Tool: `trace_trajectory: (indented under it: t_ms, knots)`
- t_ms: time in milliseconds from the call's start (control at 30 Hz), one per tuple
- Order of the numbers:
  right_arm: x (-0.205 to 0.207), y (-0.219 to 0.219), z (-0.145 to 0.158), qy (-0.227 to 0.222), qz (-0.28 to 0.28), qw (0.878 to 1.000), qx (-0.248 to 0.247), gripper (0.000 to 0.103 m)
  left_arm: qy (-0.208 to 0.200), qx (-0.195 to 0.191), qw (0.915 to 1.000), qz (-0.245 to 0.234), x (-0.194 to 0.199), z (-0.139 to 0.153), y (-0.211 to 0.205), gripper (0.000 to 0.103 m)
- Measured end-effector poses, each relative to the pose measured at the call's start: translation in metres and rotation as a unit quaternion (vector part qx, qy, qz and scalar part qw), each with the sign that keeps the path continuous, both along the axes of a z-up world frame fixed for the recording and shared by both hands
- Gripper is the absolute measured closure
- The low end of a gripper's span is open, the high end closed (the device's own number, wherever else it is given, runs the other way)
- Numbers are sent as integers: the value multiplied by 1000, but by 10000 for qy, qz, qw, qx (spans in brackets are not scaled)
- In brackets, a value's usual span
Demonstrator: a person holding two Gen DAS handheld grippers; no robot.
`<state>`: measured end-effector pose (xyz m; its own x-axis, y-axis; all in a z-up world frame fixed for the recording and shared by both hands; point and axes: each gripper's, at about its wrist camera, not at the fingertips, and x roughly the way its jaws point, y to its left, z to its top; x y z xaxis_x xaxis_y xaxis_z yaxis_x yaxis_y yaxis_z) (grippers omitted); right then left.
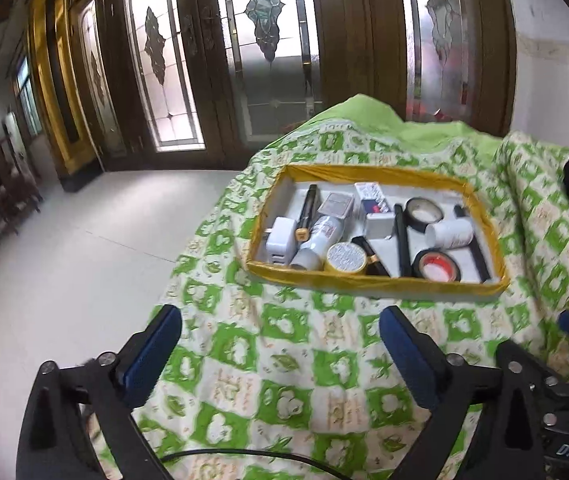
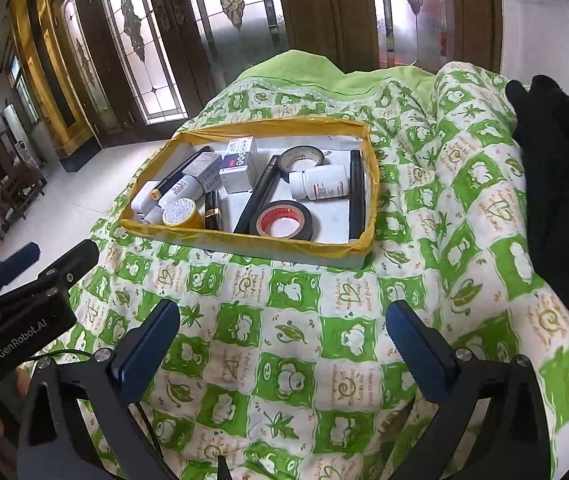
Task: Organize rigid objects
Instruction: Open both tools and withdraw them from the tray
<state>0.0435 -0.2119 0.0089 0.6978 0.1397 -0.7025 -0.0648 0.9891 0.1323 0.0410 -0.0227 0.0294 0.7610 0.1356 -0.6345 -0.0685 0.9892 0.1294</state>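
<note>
A shallow box with yellow-taped rim [image 1: 376, 280] [image 2: 244, 238] lies on the green patterned cloth [image 1: 284, 360] [image 2: 284, 340]. It holds several items: a red-cored black tape roll [image 1: 438, 266] [image 2: 286, 220], a second black tape roll [image 1: 424, 210] [image 2: 302, 157], a white pill bottle [image 1: 450, 234] [image 2: 318, 186], a yellow tape roll [image 1: 346, 258] [image 2: 180, 212], a white charger [image 1: 280, 240], small cartons and black pens. My left gripper [image 1: 280, 344] is open and empty, short of the box. My right gripper [image 2: 282, 340] is open and empty, also short of the box.
The cloth covers a raised surface whose left edge drops to a pale tiled floor [image 1: 64, 260]. Wooden doors with glass panels [image 1: 268, 40] stand behind. A black-gloved hand [image 2: 556, 160] rests at the right. The left gripper's body [image 2: 24, 304] shows at the right wrist view's left.
</note>
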Motion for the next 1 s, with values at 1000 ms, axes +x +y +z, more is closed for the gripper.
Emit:
trace_trajectory:
  t_ms: [1000]
  knots:
    - [-32, 2, 33, -207, -301, 9993, -76, 0, 108, -277, 9992, -266, -13, 13, 2, 1]
